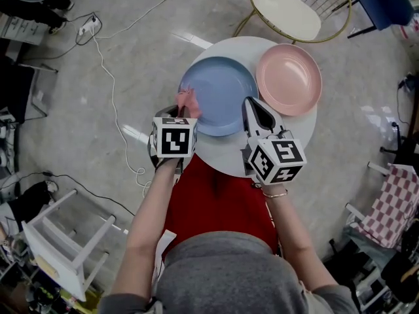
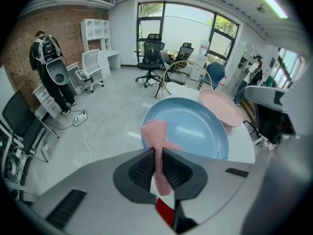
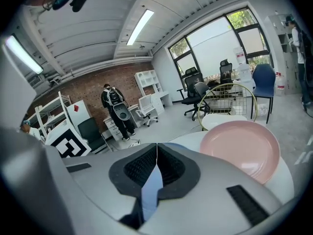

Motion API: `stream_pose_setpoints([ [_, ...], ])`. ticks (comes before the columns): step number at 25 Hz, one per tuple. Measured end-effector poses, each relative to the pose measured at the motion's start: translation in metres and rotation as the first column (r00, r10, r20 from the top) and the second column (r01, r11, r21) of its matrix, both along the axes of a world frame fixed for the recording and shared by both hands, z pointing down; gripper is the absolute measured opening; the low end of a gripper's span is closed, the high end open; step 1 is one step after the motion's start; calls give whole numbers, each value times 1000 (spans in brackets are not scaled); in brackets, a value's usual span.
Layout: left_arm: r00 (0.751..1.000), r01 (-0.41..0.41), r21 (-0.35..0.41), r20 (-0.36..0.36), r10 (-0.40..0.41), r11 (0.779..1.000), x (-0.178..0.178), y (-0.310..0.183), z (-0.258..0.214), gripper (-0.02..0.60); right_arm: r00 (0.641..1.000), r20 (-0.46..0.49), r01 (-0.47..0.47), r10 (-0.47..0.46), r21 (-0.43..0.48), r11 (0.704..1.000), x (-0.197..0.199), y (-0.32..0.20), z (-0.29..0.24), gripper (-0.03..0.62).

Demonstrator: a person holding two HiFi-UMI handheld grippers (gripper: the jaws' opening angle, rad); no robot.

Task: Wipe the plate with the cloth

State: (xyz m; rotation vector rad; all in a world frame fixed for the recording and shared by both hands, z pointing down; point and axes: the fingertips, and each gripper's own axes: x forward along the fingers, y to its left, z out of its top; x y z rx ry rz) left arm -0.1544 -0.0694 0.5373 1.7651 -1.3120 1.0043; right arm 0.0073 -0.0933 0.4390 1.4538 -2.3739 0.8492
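The pink knitted cloth (image 2: 156,131) is pinched in the left gripper (image 2: 159,153), whose jaws are clamped on its lower part. Its free upper end stands up over the near left rim of the blue plate (image 1: 219,90). That plate lies flat on a round white surface (image 1: 226,48).

The right gripper (image 3: 157,148) is at the blue plate's near right edge. Its jaws are closed together at the tips, with only the plate's blue showing in the gap behind them. Whether the tips press on the plate cannot be told. Each gripper carries a cube with black-and-white square markers.

A pink plate (image 1: 288,78) sits just beside the blue one on the right, their rims close or touching.

Beyond the surface stands a gold wire-framed chair (image 1: 285,8) with a white seat, and further right a blue chair (image 1: 386,4). A white cable (image 1: 108,84) trails over the pale floor on the left, and a white stool (image 1: 69,234) stands near the person's left side. In the left gripper view a person in dark clothes (image 2: 46,53) stands by a brick wall, and black office chairs (image 2: 149,53) face the windows.
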Motion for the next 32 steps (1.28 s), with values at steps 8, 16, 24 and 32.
stream_pose_setpoints([
  [8, 967, -129, 82, -211, 144, 988, 83, -3, -23, 32, 987, -7, -162, 163, 19, 987, 52, 14, -7, 29],
  [16, 934, -264, -3, -251, 255, 965, 165, 2, -6, 32, 955, -33, -293, 294, 22, 956, 102, 35, -8, 29],
  [24, 928, -326, -113, -227, 295, 939, 175, 30, 27, 32, 951, -35, -309, 308, -14, 951, 110, 48, 4, 29],
  [32, 954, -267, -161, -181, 237, 950, 133, 43, 37, 32, 979, -31, -205, 204, -32, 978, 73, 33, 9, 29],
])
